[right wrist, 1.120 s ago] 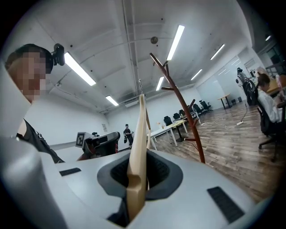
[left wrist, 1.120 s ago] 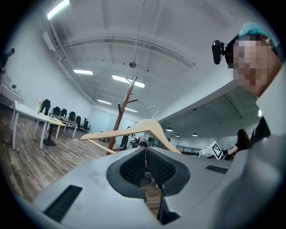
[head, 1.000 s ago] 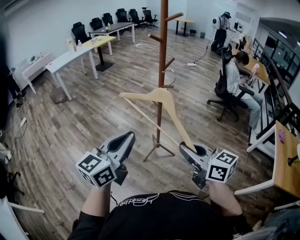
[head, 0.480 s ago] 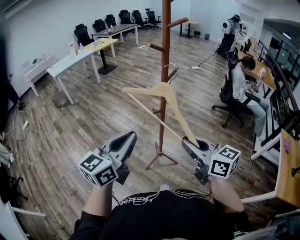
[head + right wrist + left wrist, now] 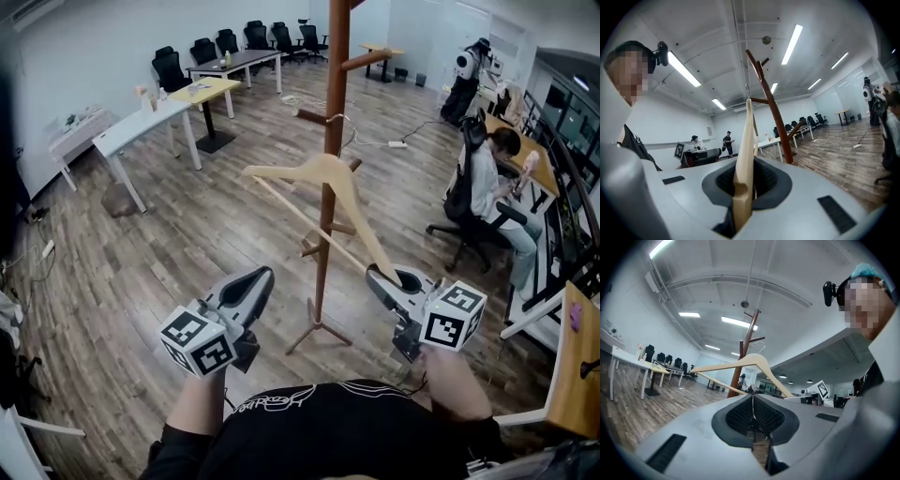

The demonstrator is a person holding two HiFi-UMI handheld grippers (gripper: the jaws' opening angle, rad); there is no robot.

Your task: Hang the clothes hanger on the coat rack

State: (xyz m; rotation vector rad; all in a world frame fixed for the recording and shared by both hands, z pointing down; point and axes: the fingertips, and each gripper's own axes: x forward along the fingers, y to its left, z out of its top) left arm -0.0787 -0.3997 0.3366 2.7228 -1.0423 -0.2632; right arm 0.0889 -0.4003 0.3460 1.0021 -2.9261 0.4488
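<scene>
A pale wooden hanger [image 5: 323,175] with a metal hook is held up in the air. My right gripper [image 5: 379,273] is shut on the tip of one of its arms, and in the right gripper view that arm [image 5: 744,154] rises from between the jaws. The brown coat rack [image 5: 335,141] stands just behind the hanger, with the hanger's top close against the pole and its pegs. The rack [image 5: 772,110] leans up just right of the hanger in the right gripper view. My left gripper [image 5: 260,275] is shut and holds nothing, lower left of the hanger [image 5: 751,363].
White and yellow tables [image 5: 141,117] with black office chairs [image 5: 202,52] line the back left. A person sits on a chair [image 5: 483,183] at a desk on the right. A cable [image 5: 394,142] lies on the wood floor. The rack's feet [image 5: 317,333] spread just ahead of me.
Both grippers and the hanger have moved forward to the coat rack. The hanger sits a little higher against the pole, its top now level with the middle pegs.
</scene>
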